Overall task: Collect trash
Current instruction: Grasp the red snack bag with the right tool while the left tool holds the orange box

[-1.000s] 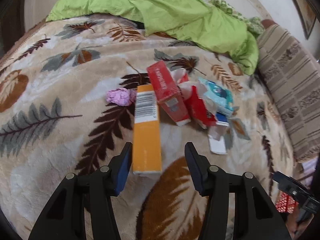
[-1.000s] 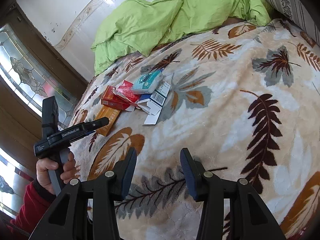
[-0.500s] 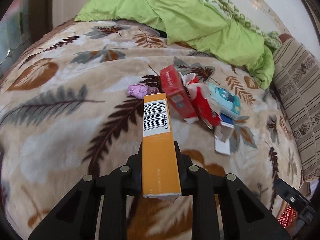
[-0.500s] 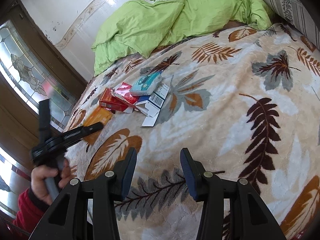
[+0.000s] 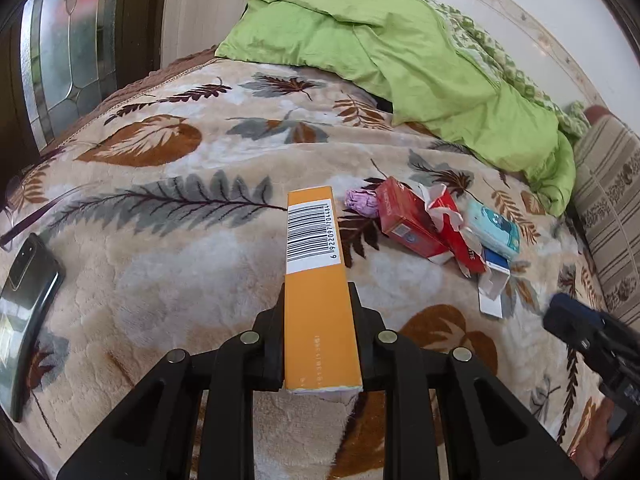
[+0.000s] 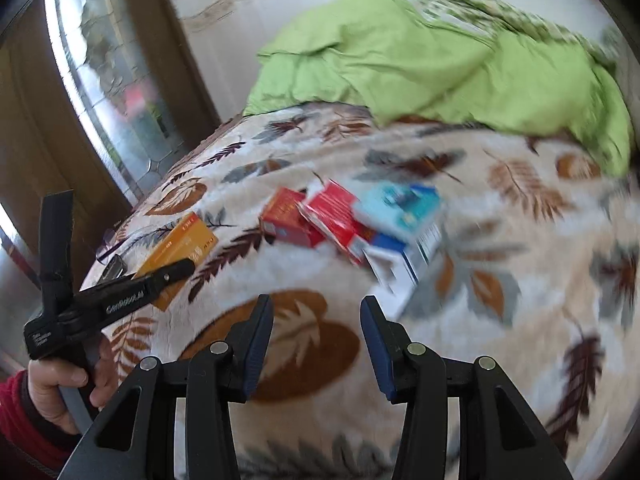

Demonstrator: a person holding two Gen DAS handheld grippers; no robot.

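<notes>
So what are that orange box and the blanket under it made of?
The orange box looks like thin printed cardboard with a smooth, faintly glossy finish: flat faces, sharp folded edges, a printed barcode, a pale raw edge at its near end. The blanket looks like plush fleece, probably synthetic: a soft, matte, embossed pile printed with leaves.

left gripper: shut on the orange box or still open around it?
Shut on it. The left gripper clamps the orange box from both sides, no gap showing.
</notes>
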